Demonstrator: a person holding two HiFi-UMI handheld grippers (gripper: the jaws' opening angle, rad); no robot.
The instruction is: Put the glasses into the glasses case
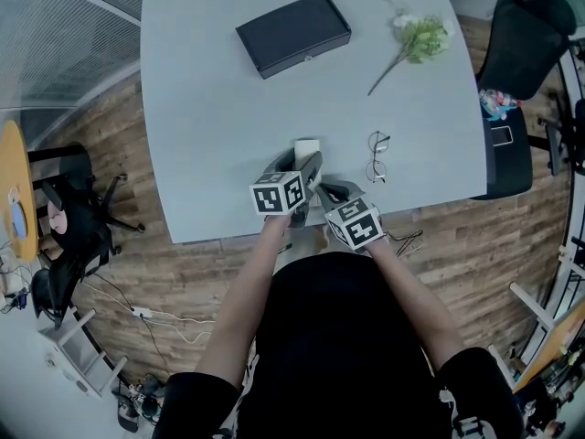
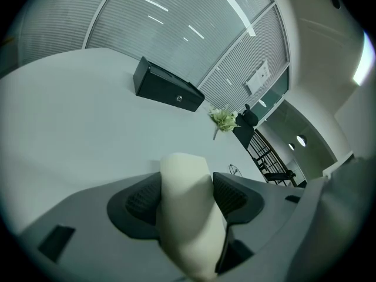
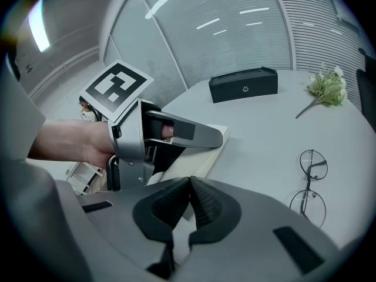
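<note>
The wire-framed glasses (image 1: 377,156) lie open on the pale table (image 1: 210,126), right of both grippers and apart from them; they show in the right gripper view as glasses (image 3: 311,184). My left gripper (image 1: 309,161) is shut on a cream glasses case (image 1: 307,146), which fills the space between its pads (image 2: 187,187). My right gripper (image 1: 334,190) sits close beside it with its jaws together (image 3: 189,184). A pale edge of the case (image 3: 200,157) shows in the gap behind those pads. The left gripper (image 3: 176,134) lies right ahead.
A closed black box (image 1: 293,33) stands at the table's far side, and a sprig of pale flowers (image 1: 416,39) lies at the far right. A black chair (image 1: 521,35) stands off the right edge, and a round yellow table (image 1: 14,190) stands far left.
</note>
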